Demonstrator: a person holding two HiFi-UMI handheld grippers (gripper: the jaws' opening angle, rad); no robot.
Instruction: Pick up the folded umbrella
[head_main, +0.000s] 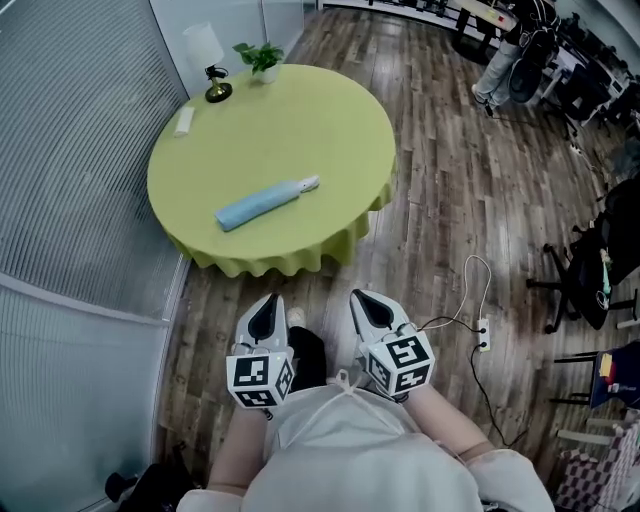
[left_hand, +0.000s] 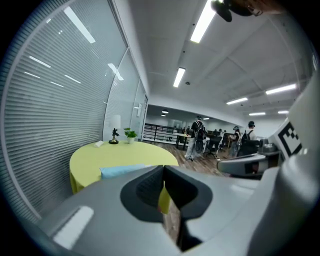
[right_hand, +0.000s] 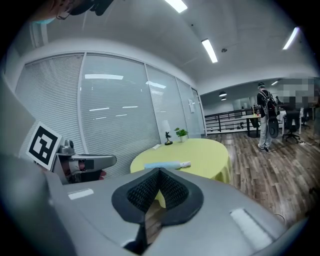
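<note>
The folded umbrella (head_main: 265, 203) is light blue with a white handle and lies flat near the front of a round table under a yellow-green cloth (head_main: 330, 120). It also shows as a pale blue strip in the left gripper view (left_hand: 122, 170) and in the right gripper view (right_hand: 167, 164). My left gripper (head_main: 267, 305) and right gripper (head_main: 365, 300) hang side by side over the wood floor, short of the table's near edge. Both are shut with nothing between the jaws.
At the table's far edge stand a white lamp (head_main: 208, 60), a small potted plant (head_main: 262, 58) and a white flat object (head_main: 184, 121). Glass walls with blinds run along the left. A cable and power strip (head_main: 483, 335) lie on the floor at right, near office chairs (head_main: 590, 270).
</note>
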